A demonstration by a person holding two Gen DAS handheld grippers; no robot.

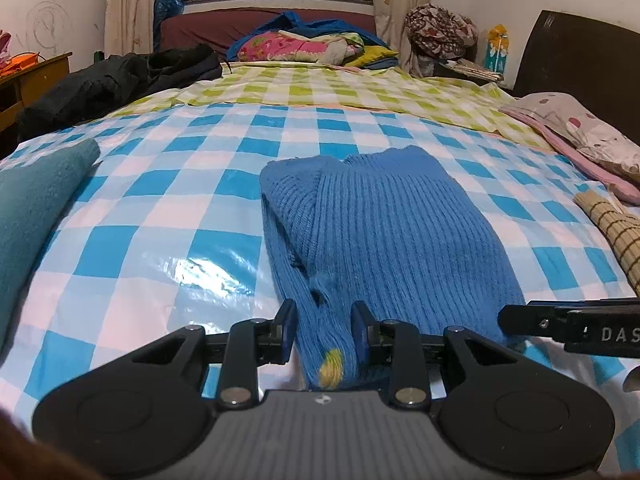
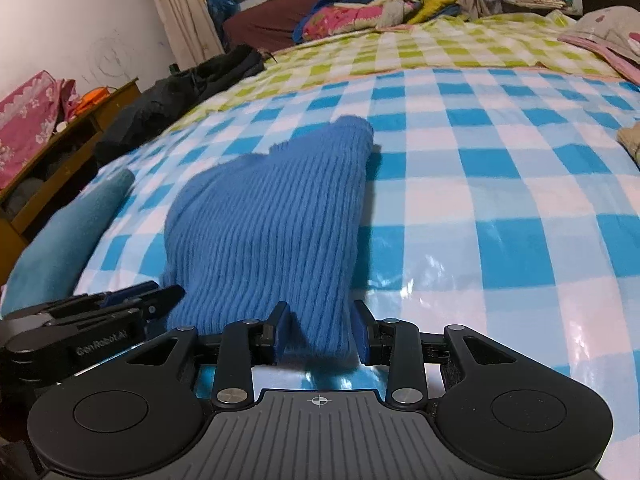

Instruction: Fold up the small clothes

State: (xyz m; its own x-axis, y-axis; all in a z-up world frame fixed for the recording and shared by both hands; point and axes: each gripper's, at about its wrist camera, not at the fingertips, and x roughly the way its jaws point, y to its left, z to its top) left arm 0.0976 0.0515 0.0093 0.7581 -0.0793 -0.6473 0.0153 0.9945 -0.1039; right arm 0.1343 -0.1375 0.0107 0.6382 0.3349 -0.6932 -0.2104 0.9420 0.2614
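Folding step, judged: near hem of blue knit garment [image 1: 384, 232] pinched at both corners for carrying over toward far end.

Left wrist view: left gripper [image 1: 323, 330] clamped on left hem corner with yellow patch. Keep level with right gripper [image 1: 560, 326]. Teal cloth [image 1: 36, 208] well apart at left; glossy checked sheet [image 1: 160, 208] bare ahead.

Right wrist view: right gripper [image 2: 322, 330] clamped on right hem corner of garment [image 2: 272, 232]. Bare sheet [image 2: 500, 220] to right; lift clear before drawing forward.

L gripper [image 1: 323, 322] tilts down, pads narrowly apart w/ blue knit [image 1: 384, 232] bunched between, prob. clamped. R gripper [image 2: 321, 325] just beside it, same tilt, pads pinching the knit's near edge.
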